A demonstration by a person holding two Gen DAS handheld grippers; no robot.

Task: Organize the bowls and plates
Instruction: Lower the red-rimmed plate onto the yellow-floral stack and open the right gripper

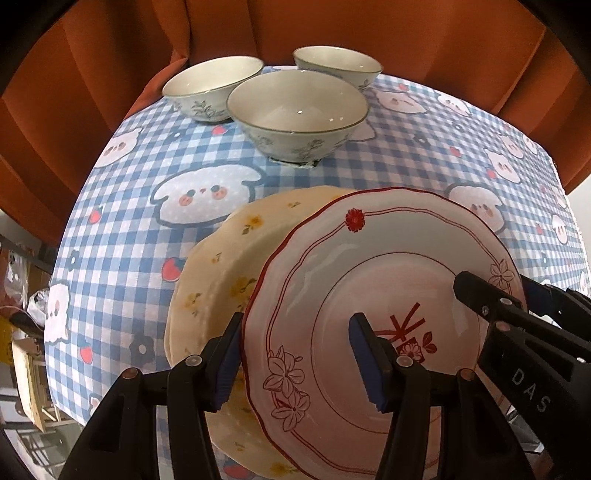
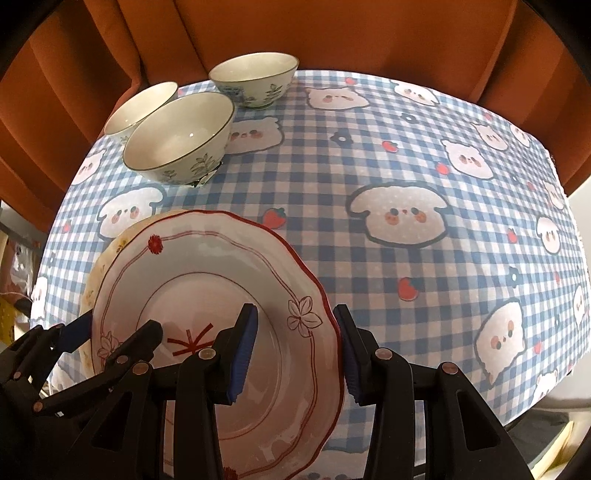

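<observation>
A blue-and-white checked tablecloth (image 2: pixel 369 166) covers the table surface. It is printed with white cartoon animal faces, red strawberries and small dark flowers. A rust-orange curtain (image 1: pixel 332 26) hangs in vertical folds behind the far table edge. Blurred clutter (image 1: pixel 26 295) is visible past the left edge.

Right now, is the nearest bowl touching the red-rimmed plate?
Apart. The left wrist view shows a strip of checked tablecloth between the nearest bowl and the red-rimmed plate.

Red-rimmed plate (image 1: pixel 369 280) above yellow plate (image 1: pixel 218 266)
</observation>
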